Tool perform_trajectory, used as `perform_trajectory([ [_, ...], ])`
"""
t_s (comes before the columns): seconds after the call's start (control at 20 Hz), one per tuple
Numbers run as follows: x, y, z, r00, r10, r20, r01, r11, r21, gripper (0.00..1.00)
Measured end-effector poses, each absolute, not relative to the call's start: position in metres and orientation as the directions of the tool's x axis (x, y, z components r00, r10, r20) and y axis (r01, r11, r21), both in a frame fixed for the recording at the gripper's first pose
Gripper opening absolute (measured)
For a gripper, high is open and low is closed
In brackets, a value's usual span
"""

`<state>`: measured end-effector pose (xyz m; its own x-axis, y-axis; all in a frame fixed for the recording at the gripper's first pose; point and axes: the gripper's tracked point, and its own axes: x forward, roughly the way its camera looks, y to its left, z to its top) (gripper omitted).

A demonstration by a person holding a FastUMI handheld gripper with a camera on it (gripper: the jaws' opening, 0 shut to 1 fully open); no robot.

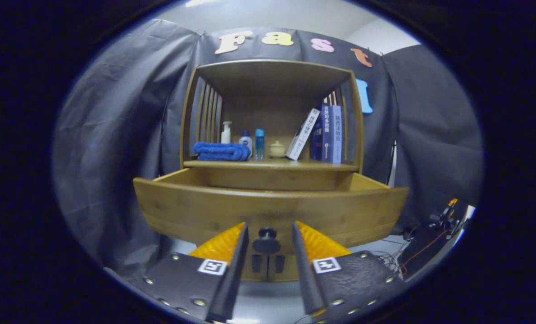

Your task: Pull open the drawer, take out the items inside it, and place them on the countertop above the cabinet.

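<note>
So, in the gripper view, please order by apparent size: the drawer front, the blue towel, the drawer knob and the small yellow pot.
1. Drawer front, nearest the camera
2. Blue towel
3. Drawer knob, between the open claw fingers, so nearness enlarges it
4. Yellow pot

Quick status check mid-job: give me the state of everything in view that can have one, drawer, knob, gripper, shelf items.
Drawer: pulled open; contents hidden behind its front panel.
Drawer knob: between the fingers, not gripped.
Gripper: open, fingers on either side of the knob.
Blue towel: folded, lying on the countertop.
Pump bottle: upright.
Blue bottle: upright.
White book: leaning against the upright books.
</note>
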<state>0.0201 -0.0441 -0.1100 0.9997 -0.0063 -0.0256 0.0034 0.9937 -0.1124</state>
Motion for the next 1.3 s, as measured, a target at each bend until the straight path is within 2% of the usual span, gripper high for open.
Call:
perform_trajectory([
  [0.15, 0.043, -0.054, -0.080, 0.999, -0.027, -0.019, 0.024, 0.993, -0.118, 0.72],
  [0.4, 0.096, -0.053, -0.078, 0.989, -0.017, -0.145, 0.003, 0.995, -0.099, 0.72],
  [0.7, 0.156, -0.019, -0.115, 0.912, 0.075, -0.403, -0.101, 0.994, -0.043, 0.72],
  [1.1, 0.190, -0.017, -0.143, 0.785, 0.041, -0.618, -0.041, 0.999, 0.013, 0.73],
  [1.3, 0.206, -0.011, -0.147, 0.744, 0.040, -0.667, -0.015, 0.999, 0.043, 0.76],
])
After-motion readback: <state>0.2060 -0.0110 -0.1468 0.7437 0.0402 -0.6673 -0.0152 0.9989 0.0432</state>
